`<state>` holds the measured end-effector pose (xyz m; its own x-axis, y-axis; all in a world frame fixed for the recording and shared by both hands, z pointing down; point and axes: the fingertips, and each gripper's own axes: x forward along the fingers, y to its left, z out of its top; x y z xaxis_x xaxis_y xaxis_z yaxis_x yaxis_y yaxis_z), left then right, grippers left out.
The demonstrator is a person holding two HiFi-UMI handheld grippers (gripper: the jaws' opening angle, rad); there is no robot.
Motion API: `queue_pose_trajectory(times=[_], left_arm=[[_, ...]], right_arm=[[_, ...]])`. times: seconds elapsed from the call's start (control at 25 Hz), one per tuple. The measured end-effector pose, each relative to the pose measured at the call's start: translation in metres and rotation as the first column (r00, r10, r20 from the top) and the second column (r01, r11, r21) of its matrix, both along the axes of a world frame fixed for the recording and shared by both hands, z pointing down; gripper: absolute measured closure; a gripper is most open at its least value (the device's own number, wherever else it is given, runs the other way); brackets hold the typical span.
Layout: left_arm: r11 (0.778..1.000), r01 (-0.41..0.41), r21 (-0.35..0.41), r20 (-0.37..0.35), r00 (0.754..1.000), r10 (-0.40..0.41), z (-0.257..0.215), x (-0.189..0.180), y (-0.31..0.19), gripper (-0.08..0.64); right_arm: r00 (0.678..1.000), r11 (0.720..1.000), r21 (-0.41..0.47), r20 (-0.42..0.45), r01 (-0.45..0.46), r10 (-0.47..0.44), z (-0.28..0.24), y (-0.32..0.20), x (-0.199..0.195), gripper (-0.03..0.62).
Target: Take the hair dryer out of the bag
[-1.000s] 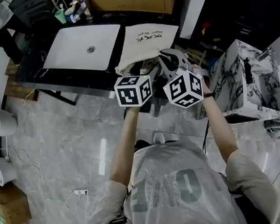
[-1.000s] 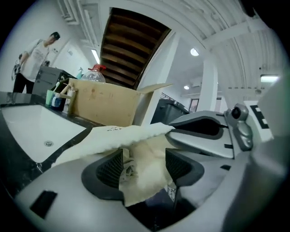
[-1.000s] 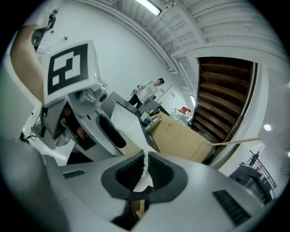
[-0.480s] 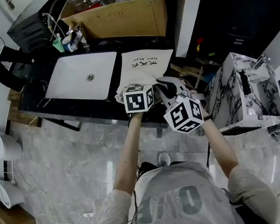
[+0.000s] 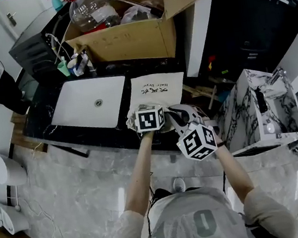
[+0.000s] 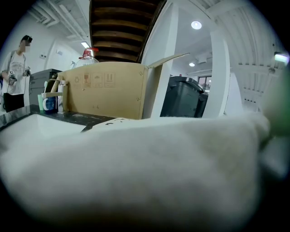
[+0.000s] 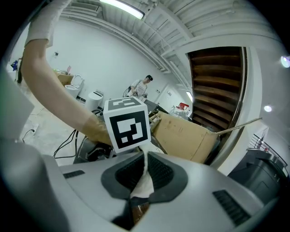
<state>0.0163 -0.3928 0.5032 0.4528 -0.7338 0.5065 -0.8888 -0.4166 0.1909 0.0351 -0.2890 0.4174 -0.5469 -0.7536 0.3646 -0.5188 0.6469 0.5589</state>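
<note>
- The hair dryer is not seen in any view; it is judged to lie inside the bag (image 5: pixel 156 90), so the task is taken to be at its opening stage.
- The bag, a pale cloth one with dark print, is laid flat on the dark counter (image 5: pixel 43 111) just beside the white sink (image 5: pixel 89 102); its near end is bunched up at the counter's front edge, where both tools are met.
- The right gripper (image 5: pixel 173 112) is clenched on a fold of the bag's cloth; in the right gripper view the white fabric (image 7: pixel 141 188) is pinched between the closed jaws.
- The left gripper (image 5: pixel 148 113) is pressed into the same bunched end; its own view is filled by blurred cloth (image 6: pixel 136 172), so its jaws are not shown and their state cannot be told.
- For the step in hand, the mouth should be spread by drawing the two held edges apart, not upward; the cloth should be gripped close to the rim so that a clear way in is left.
- A cardboard box (image 5: pixel 127 42) is stood behind the counter, well apart from the work.
</note>
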Motion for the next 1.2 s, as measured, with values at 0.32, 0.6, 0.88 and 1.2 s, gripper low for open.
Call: queue_pose_trajectory(times=[0.32,0.6,0.88,1.2], left_arm=[[0.999,-0.02,-0.035,-0.012,1.0,0.02,0.013,0.002,-0.004,0.236],[0.999,-0.021,-0.044,-0.034,0.999,0.02,0.017,0.001,-0.004,0.233],[0.998,-0.052,-0.037,-0.023,0.998,0.051,0.015,0.005,-0.003,0.238],[0.985,-0.102,-0.136,-0.076,0.993,0.092,0.019,0.01,0.0,0.29]], right_arm=[[1.0,0.999,-0.043,0.024,-0.005,0.006,0.013,-0.003,0.0,0.545],[1.0,0.999,-0.045,0.021,-0.012,0.013,0.016,-0.004,-0.002,0.545],[0.998,0.998,-0.057,0.054,-0.021,0.025,0.015,-0.006,0.002,0.545],[0.996,0.998,-0.063,0.083,-0.021,0.027,0.015,-0.009,0.003,0.545]])
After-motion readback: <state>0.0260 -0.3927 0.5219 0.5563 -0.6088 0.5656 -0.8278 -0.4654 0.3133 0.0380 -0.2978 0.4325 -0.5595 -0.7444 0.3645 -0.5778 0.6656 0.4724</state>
